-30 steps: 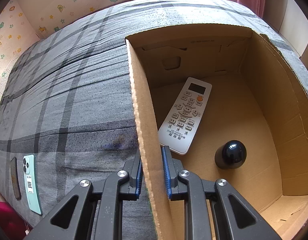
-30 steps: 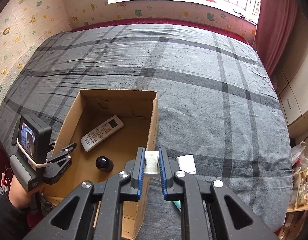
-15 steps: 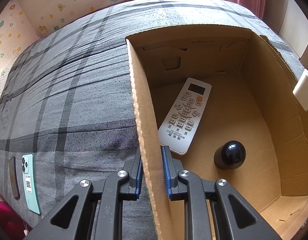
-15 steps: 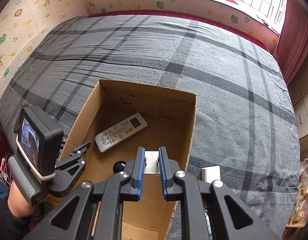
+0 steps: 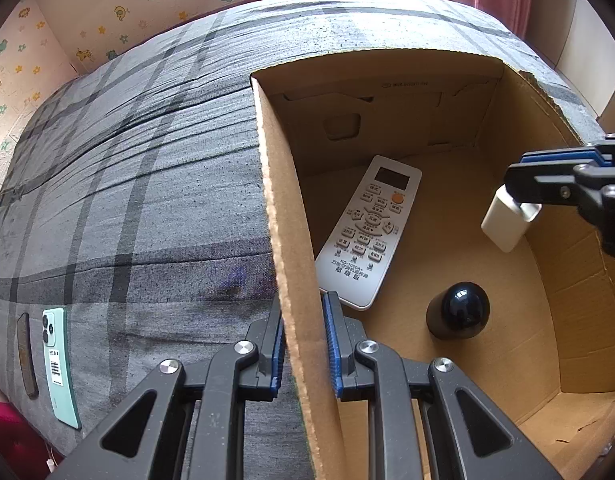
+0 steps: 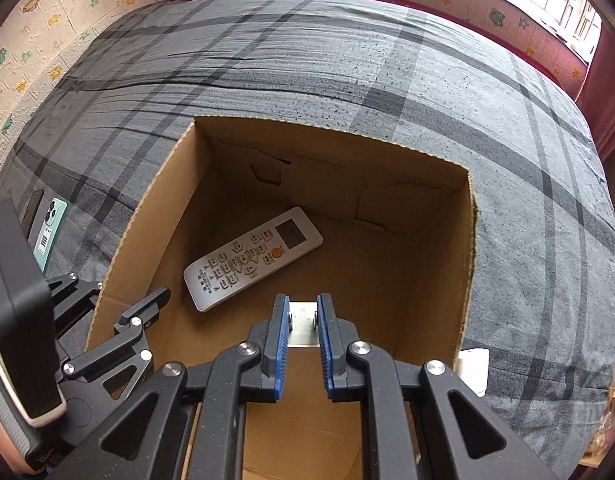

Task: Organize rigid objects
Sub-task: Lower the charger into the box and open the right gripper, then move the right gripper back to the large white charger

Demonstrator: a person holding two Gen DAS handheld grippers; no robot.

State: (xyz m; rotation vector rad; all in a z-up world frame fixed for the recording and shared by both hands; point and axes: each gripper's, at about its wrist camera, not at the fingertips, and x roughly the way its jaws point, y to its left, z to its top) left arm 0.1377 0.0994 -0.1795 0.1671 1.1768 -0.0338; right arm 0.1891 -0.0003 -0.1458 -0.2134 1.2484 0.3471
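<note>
An open cardboard box sits on a grey plaid bed. Inside lie a white remote control and a black round-topped object. My left gripper is shut on the box's left wall, one finger inside and one outside. My right gripper hangs over the box's inside, shut on a small white charger block that dangles below its fingers.
A mint-green phone and a dark slim object lie on the bed left of the box. Another white item rests on the bed just outside the box's right wall. Wallpapered walls border the bed.
My right gripper moved left and down with the white charger, from above the box's right wall to over its inside. The left gripper kept still on the wall.
</note>
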